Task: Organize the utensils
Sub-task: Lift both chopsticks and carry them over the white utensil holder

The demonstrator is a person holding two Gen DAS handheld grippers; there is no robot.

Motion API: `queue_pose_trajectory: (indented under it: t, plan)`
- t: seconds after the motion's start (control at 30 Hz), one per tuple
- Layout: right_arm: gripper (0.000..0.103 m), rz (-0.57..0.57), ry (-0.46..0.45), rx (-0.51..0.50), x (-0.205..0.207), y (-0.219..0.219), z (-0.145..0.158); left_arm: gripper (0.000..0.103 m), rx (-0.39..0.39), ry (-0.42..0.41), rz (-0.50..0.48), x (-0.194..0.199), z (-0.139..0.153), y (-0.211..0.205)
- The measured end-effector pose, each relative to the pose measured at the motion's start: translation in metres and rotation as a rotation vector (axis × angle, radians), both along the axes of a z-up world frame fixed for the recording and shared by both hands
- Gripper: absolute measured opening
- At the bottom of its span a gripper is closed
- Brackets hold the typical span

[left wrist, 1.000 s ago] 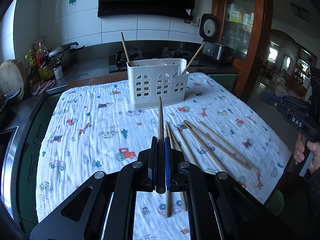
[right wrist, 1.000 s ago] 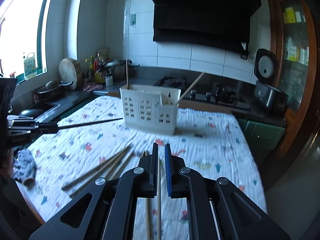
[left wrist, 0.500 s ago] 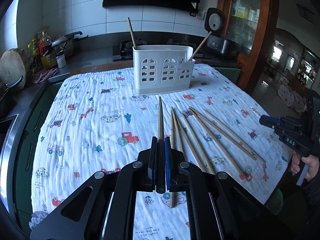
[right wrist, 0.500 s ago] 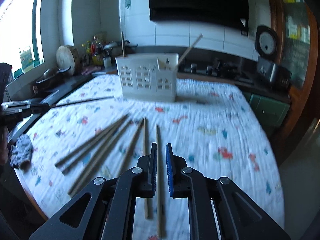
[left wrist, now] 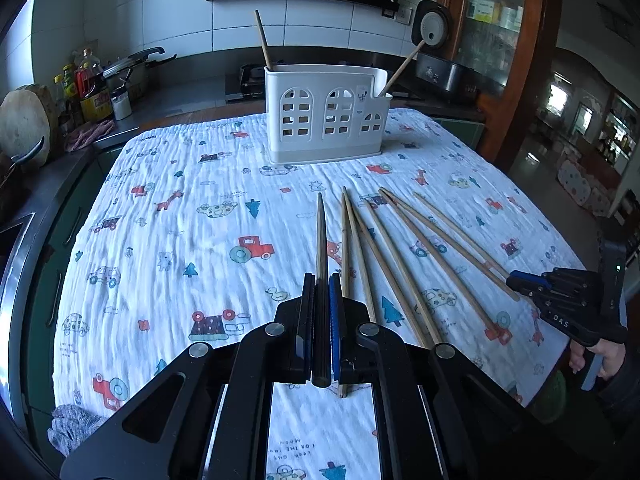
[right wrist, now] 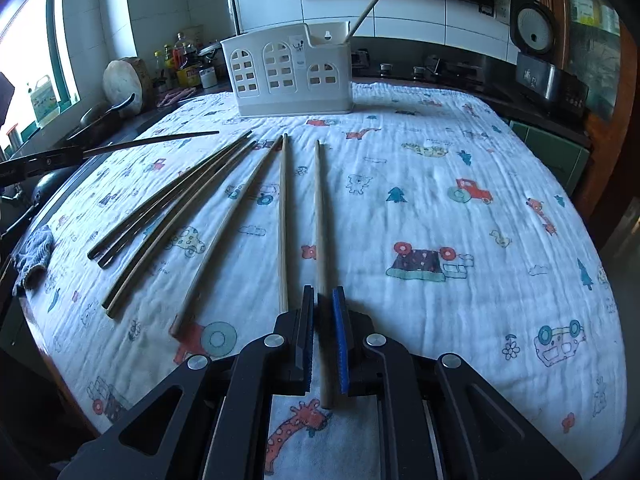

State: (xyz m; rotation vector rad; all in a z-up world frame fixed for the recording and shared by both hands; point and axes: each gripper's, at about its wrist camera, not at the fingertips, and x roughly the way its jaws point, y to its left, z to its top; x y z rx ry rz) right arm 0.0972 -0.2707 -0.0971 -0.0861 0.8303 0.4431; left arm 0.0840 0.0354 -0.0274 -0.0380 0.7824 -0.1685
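The left gripper (left wrist: 320, 280) clamps a dark, slender wooden chopstick (left wrist: 320, 236) above the printed white tablecloth (left wrist: 180, 240). The right gripper (right wrist: 323, 296) straddles a pale wooden chopstick (right wrist: 319, 220) lying there, jaws nearly closed, seemingly not pinching.

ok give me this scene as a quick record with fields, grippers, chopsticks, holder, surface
left gripper: shut on a dark chopstick, held above the cloth, tip toward the holder
right gripper: low over the table edge, jaws narrowly apart around a light chopstick lying on the cloth, not clamped
loose chopsticks: several fanned out flat on the cloth
holder: white plastic caddy with window cut-outs, upright at the far side, two chopsticks standing in it
surface: table under a white cloth printed with vehicles and animals
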Motion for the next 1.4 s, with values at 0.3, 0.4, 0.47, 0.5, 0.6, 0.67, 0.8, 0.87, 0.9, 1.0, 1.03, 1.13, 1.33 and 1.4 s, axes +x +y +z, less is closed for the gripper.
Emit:
queue_pose_trajectory:
  t: [0.3,0.4,0.47,0.5,0.6,0.67,0.8,0.87,0.9,1.0,1.03,1.13,1.33,1.4]
  plan:
    - [0.007,-0.025,0.002,0.023,-0.005,-0.006,0.0,0.006,-0.015,0.0,0.014,0.003,-0.001,0.004]
    - [0.007,-0.041,-0.004,0.03,-0.005,-0.008,0.003,0.006,-0.016,0.002,0.019,0.004,0.0,0.004]
    - [0.007,-0.045,-0.014,0.036,-0.005,-0.009,0.009,0.006,-0.017,-0.002,0.026,0.005,0.002,0.006]
    - [0.007,-0.05,-0.029,0.042,-0.005,-0.01,0.014,0.006,-0.019,-0.006,0.027,0.005,0.003,0.007]
    - [0.007,-0.05,-0.088,0.045,-0.005,-0.01,0.037,0.006,-0.021,-0.016,0.025,0.006,0.009,0.008]
    - [0.007,-0.042,-0.119,0.047,-0.002,-0.01,0.053,0.006,-0.013,-0.023,0.025,0.009,0.013,0.008]
    - [0.007,-0.035,-0.2,0.042,0.008,-0.006,0.085,0.006,0.001,-0.038,0.018,0.016,0.021,0.006]
    - [0.007,-0.027,-0.226,0.043,0.016,-0.002,0.098,0.006,0.009,-0.038,0.013,0.022,0.024,0.005]
    - [0.007,-0.028,-0.239,0.043,0.02,0.0,0.103,0.006,0.014,-0.04,0.009,0.025,0.026,0.004]
    - [0.007,-0.019,-0.251,0.06,0.034,0.005,0.121,0.006,0.024,-0.04,-0.004,0.036,0.033,0.001]
    - [0.007,-0.019,-0.258,0.058,0.041,0.008,0.128,0.006,0.023,-0.041,-0.009,0.04,0.036,0.001]
    - [0.007,-0.003,-0.254,0.057,0.065,0.014,0.147,0.006,0.016,-0.047,-0.021,0.053,0.049,0.002]
    - [0.007,0.019,-0.243,0.077,0.115,0.021,0.198,0.006,-0.026,-0.076,-0.041,0.076,0.088,0.009]
    - [0.007,0.03,-0.243,0.07,0.129,0.024,0.215,0.006,-0.023,-0.108,-0.051,0.082,0.108,0.01]
